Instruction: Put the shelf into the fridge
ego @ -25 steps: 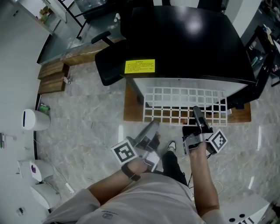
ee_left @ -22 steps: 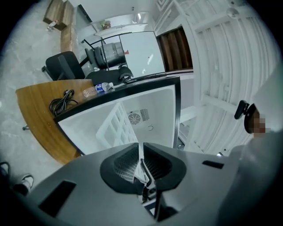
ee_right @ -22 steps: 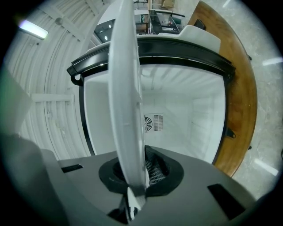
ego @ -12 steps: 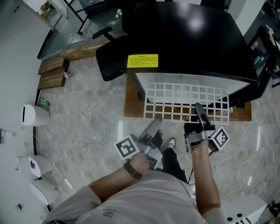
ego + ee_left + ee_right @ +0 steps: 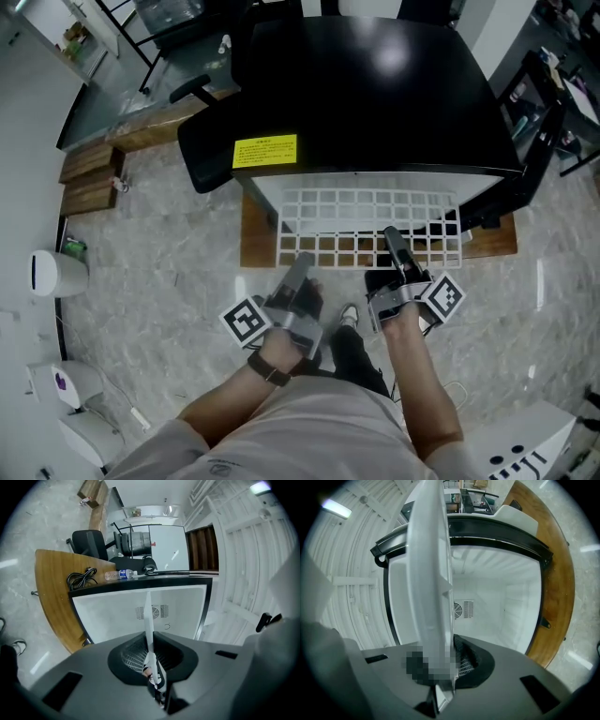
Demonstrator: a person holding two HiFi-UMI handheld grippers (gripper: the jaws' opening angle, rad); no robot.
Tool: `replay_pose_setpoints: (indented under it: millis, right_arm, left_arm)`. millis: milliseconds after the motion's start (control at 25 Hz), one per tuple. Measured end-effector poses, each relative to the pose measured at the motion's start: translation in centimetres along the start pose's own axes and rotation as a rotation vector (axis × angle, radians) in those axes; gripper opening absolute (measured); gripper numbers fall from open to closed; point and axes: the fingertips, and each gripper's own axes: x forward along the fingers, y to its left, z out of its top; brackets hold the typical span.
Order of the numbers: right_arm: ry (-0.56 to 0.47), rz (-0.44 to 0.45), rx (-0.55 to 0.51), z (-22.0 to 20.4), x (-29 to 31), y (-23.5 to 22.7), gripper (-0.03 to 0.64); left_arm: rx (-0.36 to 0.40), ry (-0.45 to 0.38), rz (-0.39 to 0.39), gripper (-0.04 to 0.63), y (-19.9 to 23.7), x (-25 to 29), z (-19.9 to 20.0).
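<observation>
The white grid shelf [image 5: 375, 220] lies flat in front of the open black fridge [image 5: 375, 84], with its far edge at the fridge's mouth. My right gripper [image 5: 394, 242] is shut on the shelf's near edge, right of the middle. My left gripper [image 5: 301, 266] is at the near left corner, and its jaws are closing on the shelf. In the left gripper view the thin shelf edge [image 5: 148, 620] runs down into the left gripper [image 5: 153, 670]. In the right gripper view the shelf [image 5: 429, 573] stands edge-on in the right gripper [image 5: 440, 670], with the fridge's white interior [image 5: 497, 602] behind it.
The fridge stands on a wooden platform [image 5: 251, 246]. A black office chair [image 5: 208, 155] is at its left and a yellow label [image 5: 264, 150] on its top. Wooden blocks [image 5: 86, 178] and a white bin [image 5: 52, 272] lie further left. A cable [image 5: 82, 578] and a bottle [image 5: 119, 574] lie beside the fridge.
My left gripper has moved forward from just short of the shelf to its near left edge, and the edge now sits between its jaws. The right gripper has kept its hold.
</observation>
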Motion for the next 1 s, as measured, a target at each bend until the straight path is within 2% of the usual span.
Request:
replay_pose_setpoints:
  millis: [200, 560, 1000]
  right_arm:
    - [0.022, -0.046, -0.028, 0.8, 0.8, -0.1, 0.044]
    - [0.033, -0.031, -0.013, 2.6, 4.8, -0.3, 0.044]
    - [0.032, -0.025, -0.027, 4.8, 10.0, -0.4, 0.044]
  left_arm:
    - [0.011, 0.004, -0.018, 0.032, -0.2, 0.8, 0.0]
    - [0.045, -0.004, -0.027, 0.031, -0.2, 4.7, 2.1]
    - [0.102, -0.063, -0.058, 0.032, -0.7, 9.8, 5.1]
